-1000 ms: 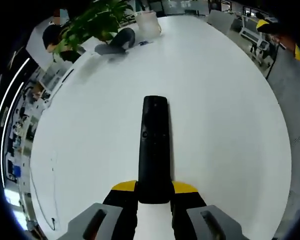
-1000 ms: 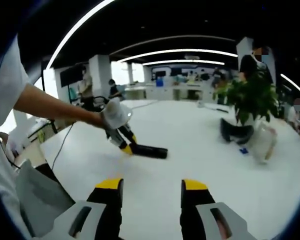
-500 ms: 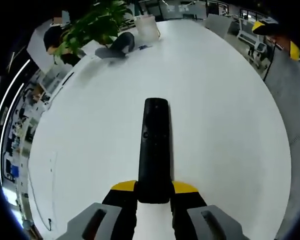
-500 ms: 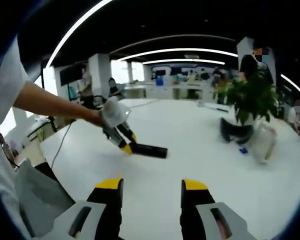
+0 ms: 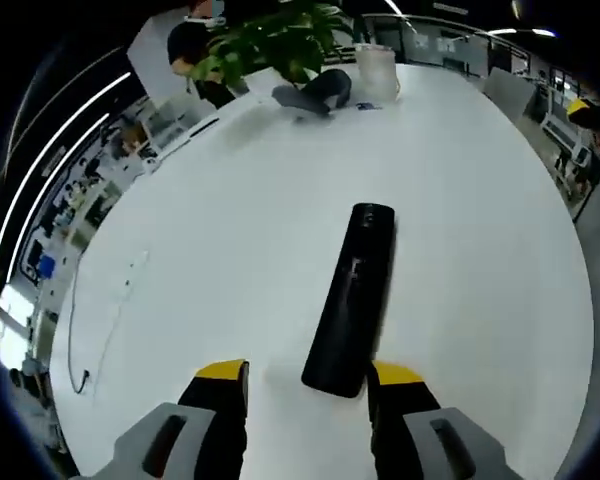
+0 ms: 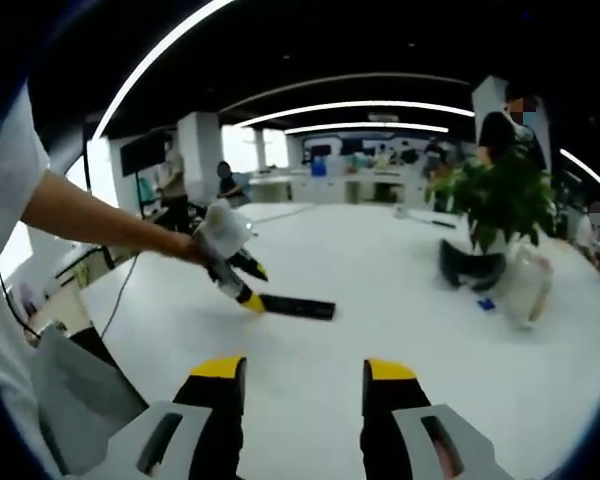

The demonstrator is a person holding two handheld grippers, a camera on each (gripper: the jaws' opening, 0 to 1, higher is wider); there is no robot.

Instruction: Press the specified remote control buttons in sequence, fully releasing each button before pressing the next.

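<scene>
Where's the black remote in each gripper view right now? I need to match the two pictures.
Left gripper view: the remote lies on the white table, centre-right, slanting up from between the open fingers.
Right gripper view: the remote lies flat at centre-left, by the left gripper.
Shared landmark: the potted plant.

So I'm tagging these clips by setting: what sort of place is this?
Probably an open-plan office. A large white table holds a slim black remote control and a green potted plant; long ceiling light strips run over rows of desks behind.
</scene>
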